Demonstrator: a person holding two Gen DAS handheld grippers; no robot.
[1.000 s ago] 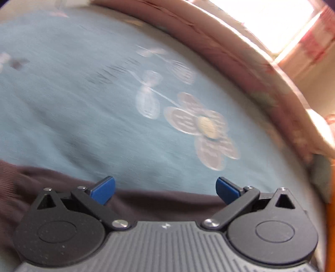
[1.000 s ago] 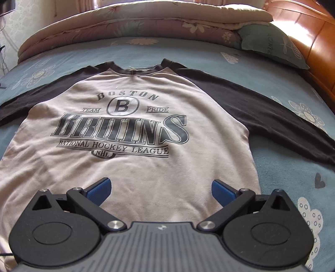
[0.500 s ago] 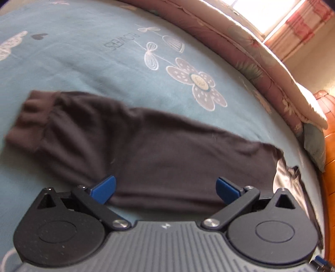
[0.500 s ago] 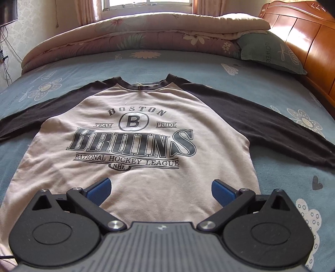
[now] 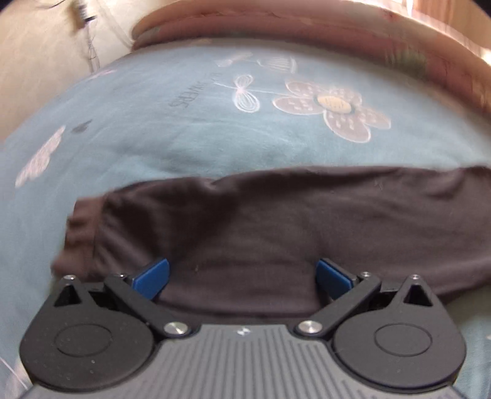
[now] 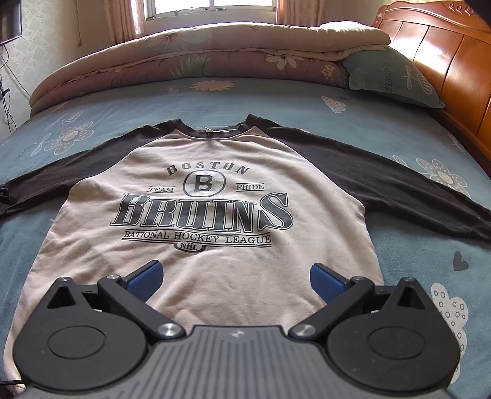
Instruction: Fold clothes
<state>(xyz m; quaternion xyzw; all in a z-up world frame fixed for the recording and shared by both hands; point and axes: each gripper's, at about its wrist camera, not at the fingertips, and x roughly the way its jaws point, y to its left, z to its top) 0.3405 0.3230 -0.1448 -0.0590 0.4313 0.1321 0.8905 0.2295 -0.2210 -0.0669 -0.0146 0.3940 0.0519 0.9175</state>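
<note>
Zero folds made so far: shirt (image 6: 214, 196) lies flat, face up on bed (image 6: 353, 122), both sleeves spread. My left gripper (image 5: 242, 273) wide apart, hovering at left sleeve (image 5: 276, 221) near cuff. Right gripper (image 6: 234, 276) wide too, empty, over hem. Everything left to do.

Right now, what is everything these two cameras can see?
Shirt: one, cream body, dark brown sleeves, spread flat on the bed, print up.
Left sleeve: dark brown, lying flat in front of the left tool.
Bed sheet: one, blue with flowers, under the shirt.
Quilt: one, pinkish floral, folded along the far edge.
Pillow: one, teal, by the headboard.
Headboard: one, orange wood, right side.
Window: one, bright, behind the quilt.
Left tool: black, blue pads, open.
Right tool: black, blue pads, open above the hem.
</note>
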